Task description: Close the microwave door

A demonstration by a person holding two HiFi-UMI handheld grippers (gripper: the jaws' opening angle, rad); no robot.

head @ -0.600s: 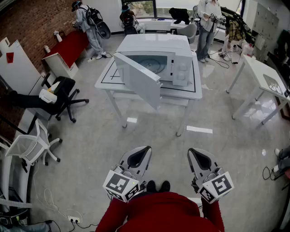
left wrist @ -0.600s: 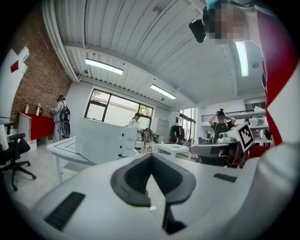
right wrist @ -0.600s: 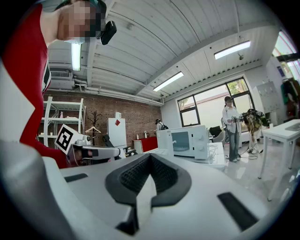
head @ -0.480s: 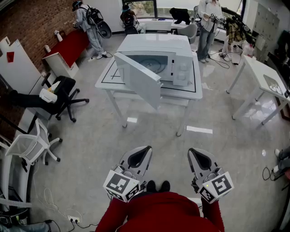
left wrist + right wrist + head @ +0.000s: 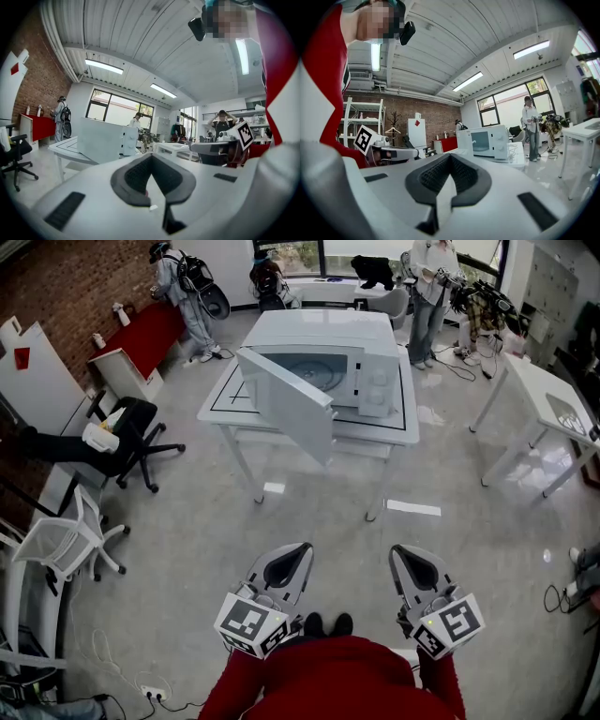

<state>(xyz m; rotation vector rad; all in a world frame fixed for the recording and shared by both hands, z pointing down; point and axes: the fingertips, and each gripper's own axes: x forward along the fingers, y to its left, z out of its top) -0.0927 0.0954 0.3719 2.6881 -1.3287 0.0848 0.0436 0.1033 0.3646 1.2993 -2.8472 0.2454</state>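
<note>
Head view: the white box-shaped microwave oven [image 5: 323,357] stands on the white square table with black line markings [image 5: 405,432], well ahead of me across bare grey floor. Its white hinged door [image 5: 286,413] is swung wide open toward me, hinged at the oven's left edge, and the cavity with its round turntable is exposed. The control panel is on the oven's right side.

My left gripper [image 5: 298,552] and right gripper [image 5: 399,553], both white with black pads and a marker cube each, are held side by side low in front of my red sleeves, well apart from the table. Both point roughly level toward the oven.

Left gripper view: I read the left gripper's jaws as pressed together, with nothing between them. The oven [image 5: 105,140] shows beyond, its open door facing the camera.

Right gripper view: the right gripper's jaws likewise meet along a closed seam and are empty. The oven [image 5: 487,140] appears ahead, its glass window visible.

A black wheeled office chair [image 5: 136,437] stands left of the table, and people stand at the far wall.
</note>
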